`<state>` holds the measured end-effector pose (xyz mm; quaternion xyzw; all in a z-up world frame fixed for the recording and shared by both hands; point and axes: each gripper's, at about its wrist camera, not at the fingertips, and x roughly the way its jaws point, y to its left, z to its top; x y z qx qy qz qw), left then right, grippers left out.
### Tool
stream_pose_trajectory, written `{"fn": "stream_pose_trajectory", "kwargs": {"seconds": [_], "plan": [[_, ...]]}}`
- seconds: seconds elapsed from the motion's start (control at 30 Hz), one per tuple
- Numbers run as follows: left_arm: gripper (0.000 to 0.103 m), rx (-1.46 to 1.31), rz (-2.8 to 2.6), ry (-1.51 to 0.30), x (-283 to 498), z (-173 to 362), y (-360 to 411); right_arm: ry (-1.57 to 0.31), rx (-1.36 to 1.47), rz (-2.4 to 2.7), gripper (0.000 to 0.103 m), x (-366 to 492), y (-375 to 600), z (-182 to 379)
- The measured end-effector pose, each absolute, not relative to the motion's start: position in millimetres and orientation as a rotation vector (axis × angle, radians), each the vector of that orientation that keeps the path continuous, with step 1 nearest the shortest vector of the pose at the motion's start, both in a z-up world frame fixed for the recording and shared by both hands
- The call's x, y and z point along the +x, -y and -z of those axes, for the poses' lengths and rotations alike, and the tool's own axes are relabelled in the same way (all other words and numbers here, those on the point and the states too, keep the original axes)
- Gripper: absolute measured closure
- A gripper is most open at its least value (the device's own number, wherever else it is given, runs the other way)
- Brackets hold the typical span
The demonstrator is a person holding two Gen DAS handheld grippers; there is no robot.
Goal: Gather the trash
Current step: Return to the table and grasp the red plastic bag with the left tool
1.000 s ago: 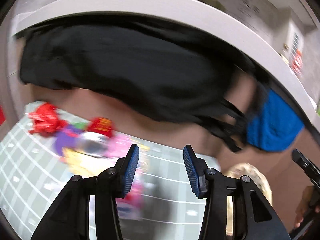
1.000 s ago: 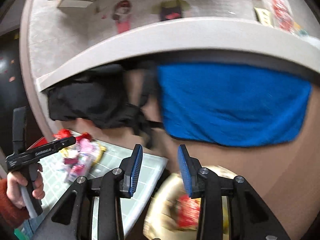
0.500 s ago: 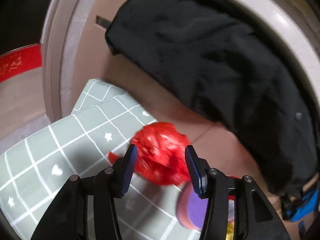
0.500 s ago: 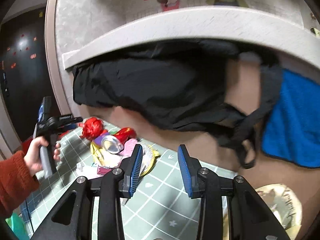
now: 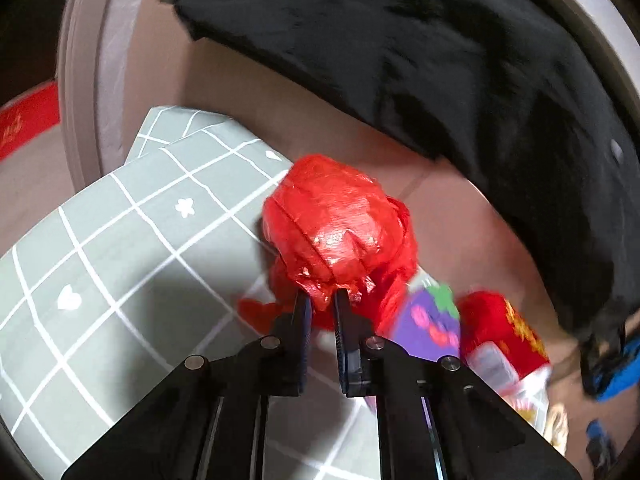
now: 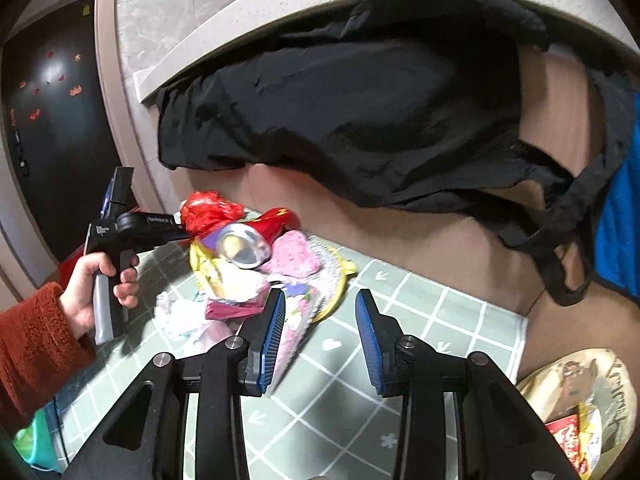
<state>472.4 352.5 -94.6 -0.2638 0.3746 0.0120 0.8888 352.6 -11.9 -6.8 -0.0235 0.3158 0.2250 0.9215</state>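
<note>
Pinching red plastic wad (image 5: pixel 336 224) in my left gripper (image 5: pixel 320 308), lift slow so it won't slip; right gripper (image 6: pixel 320 316) gapes idle.

A green mat (image 6: pixel 400 360) with a white grid lies under the gripper. Ahead of it a black cloth (image 6: pixel 360 100) hangs from a grey ledge (image 6: pixel 240 12). To the right hangs a blue towel (image 6: pixel 620 220), touching the black straps.

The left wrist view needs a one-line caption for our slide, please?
Left gripper shut on a crumpled red plastic bag above the green grid mat, other wrappers alongside.
</note>
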Motion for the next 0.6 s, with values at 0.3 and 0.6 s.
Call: {"fn": "stream_pose_trajectory", "kwargs": {"seconds": [0.3,0.6], "plan": [[0.098,-0.468,0.043,-0.799,391.6,69.1,-332.6,-0.739,-0.116,-0.653,0.068,362.6,-43.0,22.3],[0.098,-0.430,0.184,-0.860,304.1,65.1,-306.1,-0.857,-0.085,-0.584,0.067,411.9,-70.8,55.9]]}}
